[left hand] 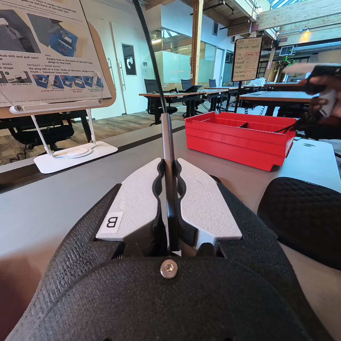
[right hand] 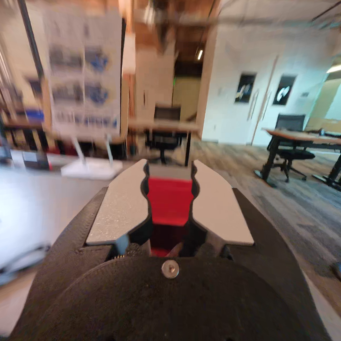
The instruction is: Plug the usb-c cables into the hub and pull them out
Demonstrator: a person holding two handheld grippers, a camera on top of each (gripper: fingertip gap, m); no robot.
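My left gripper [left hand: 168,162] is shut on the slim grey hub [left hand: 168,144], which stands edge-on between the white fingers [left hand: 140,199] and sticks out past their tips. The hub's black cable [left hand: 147,46] rises from its far end and leaves the top of the view. My right gripper [right hand: 169,164] is open and empty, above the red bin [right hand: 169,199]; this view is blurred by motion. In the left wrist view the right gripper [left hand: 326,99] is a blur in a hand over the right end of the red bin [left hand: 236,144], with dark cable strands [left hand: 287,129] hanging at the rim.
The grey table [left hand: 55,203] carries a white stand [left hand: 73,156] holding an instruction sheet [left hand: 51,55] at the far left. A black mesh pad [left hand: 304,221] sits at the right near my left gripper. Desks, chairs and a whiteboard [left hand: 246,59] stand farther back. About 40 centimetres separates my left fingertips from my right.
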